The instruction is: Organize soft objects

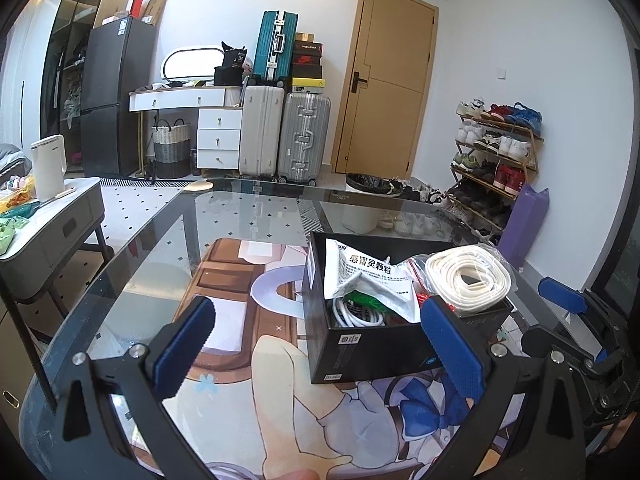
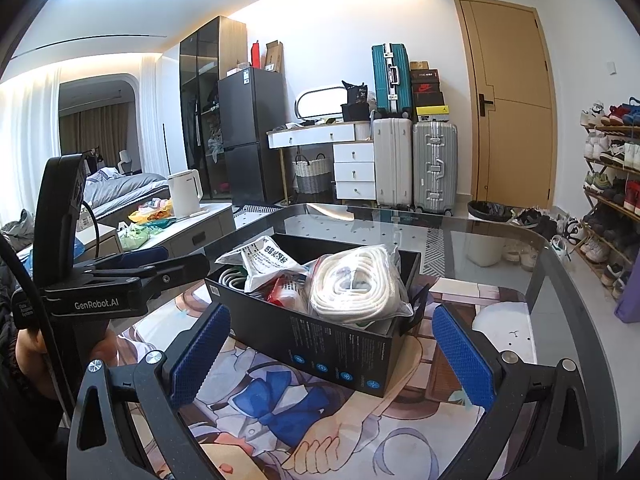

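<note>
Left gripper point(image 1: 316, 344): jaws spread wide, blue pads well apart, nothing between them; it hangs low over the worktop, aimed toward 12 o'clock.
Right gripper point(image 2: 332, 350): jaws equally wide open and empty, held level just above the worktop, pointing at the box.
Black box point(image 1: 372, 354): sits on the worktop, open at the top. From the left wrist it lies at about 1 o'clock, its near corner just past the right-hand pad and not touched by either pad. From the right wrist it lies dead ahead at 12 o'clock, its near long side between the two pads but beyond their tips.
Box contents: a bagged coil of white rope point(image 2: 354, 286) piled at the right end, standing above the rim; a crumpled white sachet point(image 2: 266, 262) with printed Chinese text at the left end; a red packet point(image 2: 282, 292) wedged between them; a white cable point(image 1: 356, 314) coiled low inside, with something green beside it that I cannot make out.
Worktop point(image 2: 500, 240): glass-topped, with a printed cartoon mat point(image 2: 280, 408) under the box and both grippers.
Left gripper seen from the right wrist point(image 2: 160, 258): at 9 o'clock, black body side-on, tips pointing toward the box's left end, apart from it.
Hand point(image 2: 28, 350): at the far left edge, wrapped around the handle of the left gripper.
</note>
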A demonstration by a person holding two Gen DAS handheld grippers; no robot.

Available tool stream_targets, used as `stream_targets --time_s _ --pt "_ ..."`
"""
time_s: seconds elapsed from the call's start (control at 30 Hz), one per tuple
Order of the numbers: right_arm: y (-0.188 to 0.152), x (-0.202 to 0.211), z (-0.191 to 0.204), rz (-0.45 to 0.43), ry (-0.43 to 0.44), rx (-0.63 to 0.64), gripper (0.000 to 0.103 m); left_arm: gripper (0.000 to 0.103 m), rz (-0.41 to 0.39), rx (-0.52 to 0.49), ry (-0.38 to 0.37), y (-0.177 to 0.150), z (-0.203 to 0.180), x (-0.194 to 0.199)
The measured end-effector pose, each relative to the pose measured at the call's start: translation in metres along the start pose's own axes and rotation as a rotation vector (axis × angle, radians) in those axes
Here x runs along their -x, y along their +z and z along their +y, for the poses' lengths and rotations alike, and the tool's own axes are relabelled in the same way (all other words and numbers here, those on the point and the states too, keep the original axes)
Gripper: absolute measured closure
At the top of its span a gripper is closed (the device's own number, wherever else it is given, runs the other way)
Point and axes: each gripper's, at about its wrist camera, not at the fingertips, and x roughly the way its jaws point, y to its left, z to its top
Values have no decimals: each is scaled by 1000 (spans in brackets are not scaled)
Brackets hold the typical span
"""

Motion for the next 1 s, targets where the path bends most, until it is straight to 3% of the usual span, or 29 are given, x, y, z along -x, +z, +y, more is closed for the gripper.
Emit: stream_targets --time_s 1.0 --pt "-4 -2 -2 8 -13 -7 1 0 -24 -68 16 -7 -11 -2"
